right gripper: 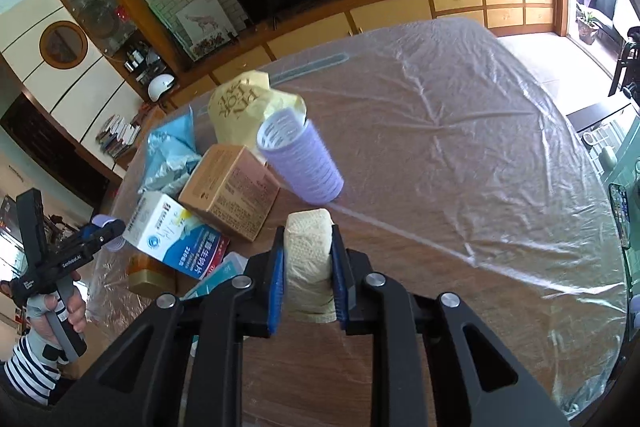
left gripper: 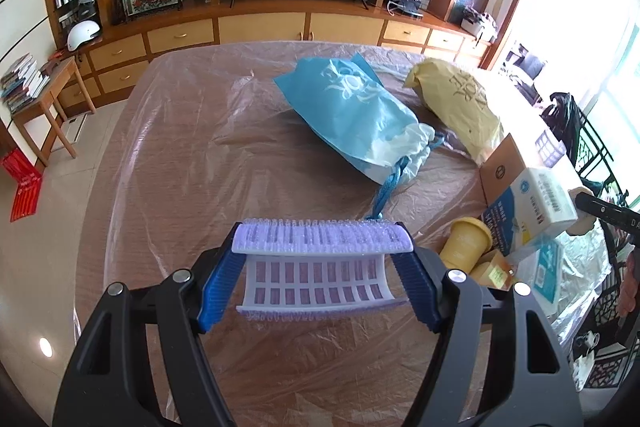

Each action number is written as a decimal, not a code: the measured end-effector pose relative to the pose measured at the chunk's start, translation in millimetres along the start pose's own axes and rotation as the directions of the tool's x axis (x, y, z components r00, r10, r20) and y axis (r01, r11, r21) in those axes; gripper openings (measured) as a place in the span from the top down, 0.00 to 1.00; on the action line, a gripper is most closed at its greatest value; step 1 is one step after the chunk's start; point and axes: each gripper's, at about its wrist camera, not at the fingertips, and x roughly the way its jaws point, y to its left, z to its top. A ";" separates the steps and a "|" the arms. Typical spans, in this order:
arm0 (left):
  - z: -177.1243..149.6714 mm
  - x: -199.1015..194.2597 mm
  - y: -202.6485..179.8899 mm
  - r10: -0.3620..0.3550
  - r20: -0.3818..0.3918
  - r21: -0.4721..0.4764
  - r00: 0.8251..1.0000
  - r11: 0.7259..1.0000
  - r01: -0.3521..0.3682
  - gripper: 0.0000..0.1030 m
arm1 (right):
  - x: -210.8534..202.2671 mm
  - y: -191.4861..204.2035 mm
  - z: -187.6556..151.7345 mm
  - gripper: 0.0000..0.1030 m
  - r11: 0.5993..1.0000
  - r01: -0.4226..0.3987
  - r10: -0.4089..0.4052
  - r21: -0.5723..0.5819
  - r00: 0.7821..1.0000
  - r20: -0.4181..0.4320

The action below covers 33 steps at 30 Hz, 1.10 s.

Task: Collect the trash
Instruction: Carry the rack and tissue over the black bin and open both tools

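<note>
My left gripper (left gripper: 320, 279) is shut on a purple hair roller (left gripper: 320, 263), held crosswise above the plastic-covered table (left gripper: 180, 167). My right gripper (right gripper: 308, 267) is shut on a beige folded napkin (right gripper: 310, 259) above the table. A second purple hair roller (right gripper: 300, 157) lies on the table ahead of the right gripper. Boxes are piled at the table edge: a white and blue box (right gripper: 176, 235), also in the left wrist view (left gripper: 528, 211), and a brown carton (right gripper: 230, 191). A yellow cup (left gripper: 466, 241) lies beside them.
A blue drawstring bag (left gripper: 352, 111) and a yellow bag (left gripper: 460, 99) lie on the table; both show in the right wrist view, blue bag (right gripper: 168, 151), yellow bag (right gripper: 244, 111). A TV cabinet (left gripper: 260, 27) stands behind. A phone (right gripper: 620, 215) lies at right.
</note>
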 end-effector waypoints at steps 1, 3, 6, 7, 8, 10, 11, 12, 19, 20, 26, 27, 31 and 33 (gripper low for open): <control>0.1 -4.0 1.0 0.000 0.007 -0.005 1.000 1.000 0.000 0.30 | -4.6 -1.2 1.7 0.80 1.000 -0.003 0.003 0.002 1.000 0.009; -0.4 -10.7 1.4 0.003 0.019 -0.008 1.000 1.000 -0.003 0.30 | -14.5 -2.2 3.5 0.80 1.000 -0.007 0.007 -0.003 1.000 0.026; -3.5 -23.4 1.9 0.005 0.037 -0.009 0.999 1.000 -0.004 0.30 | -28.2 0.8 2.0 0.80 1.000 -0.025 0.026 -0.018 0.999 0.042; -5.0 -28.7 1.2 0.005 0.043 -0.008 0.999 1.000 -0.005 0.30 | -31.6 2.2 0.9 0.80 0.999 -0.031 0.032 -0.022 0.998 0.045; -6.0 -32.9 0.8 0.007 0.048 -0.007 0.999 1.000 -0.007 0.30 | -36.7 3.8 -0.7 0.80 0.999 -0.037 0.038 -0.029 0.998 0.047; -8.9 -44.1 -1.5 0.005 0.061 -0.003 0.998 1.000 -0.005 0.30 | -41.9 8.0 -4.4 0.80 0.998 -0.052 0.054 -0.043 0.997 0.047; -10.5 -49.0 -3.3 0.002 0.066 -0.001 0.998 1.000 -0.002 0.30 | -45.1 10.2 -6.9 0.80 0.997 -0.064 0.066 -0.050 0.997 0.046; -12.3 -53.9 -5.4 0.000 0.072 0.004 0.997 1.000 0.000 0.30 | -49.4 13.0 -10.1 0.80 0.995 -0.083 0.086 -0.057 0.995 0.043; -34.5 -87.3 -30.4 -0.048 0.091 0.040 0.995 0.998 0.044 0.30 | -71.7 30.4 -33.3 0.80 0.977 -0.194 0.195 -0.094 0.981 0.008; -38.4 -90.8 -34.9 -0.055 0.090 0.047 0.994 0.998 0.050 0.30 | -74.1 32.2 -36.9 0.80 0.974 -0.207 0.208 -0.096 0.978 0.000; -63.1 -105.1 -68.5 -0.080 0.078 0.104 0.994 0.992 0.071 0.30 | -85.5 47.4 -67.5 0.80 0.951 -0.271 0.262 -0.146 0.962 -0.077; -68.6 -106.7 -74.5 -0.081 0.075 0.114 0.994 0.991 0.072 0.30 | -85.7 50.6 -74.7 0.80 0.947 -0.278 0.266 -0.159 0.959 -0.094; -89.3 -109.0 -96.9 -0.089 0.054 0.150 0.995 0.985 0.080 0.30 | -82.6 59.3 -96.4 0.80 0.935 -0.297 0.270 -0.193 0.950 -0.154; -97.3 -109.5 -104.7 -0.099 0.040 0.163 0.994 0.982 0.091 0.30 | -80.7 62.6 -105.7 0.80 0.931 -0.299 0.265 -0.207 0.948 -0.178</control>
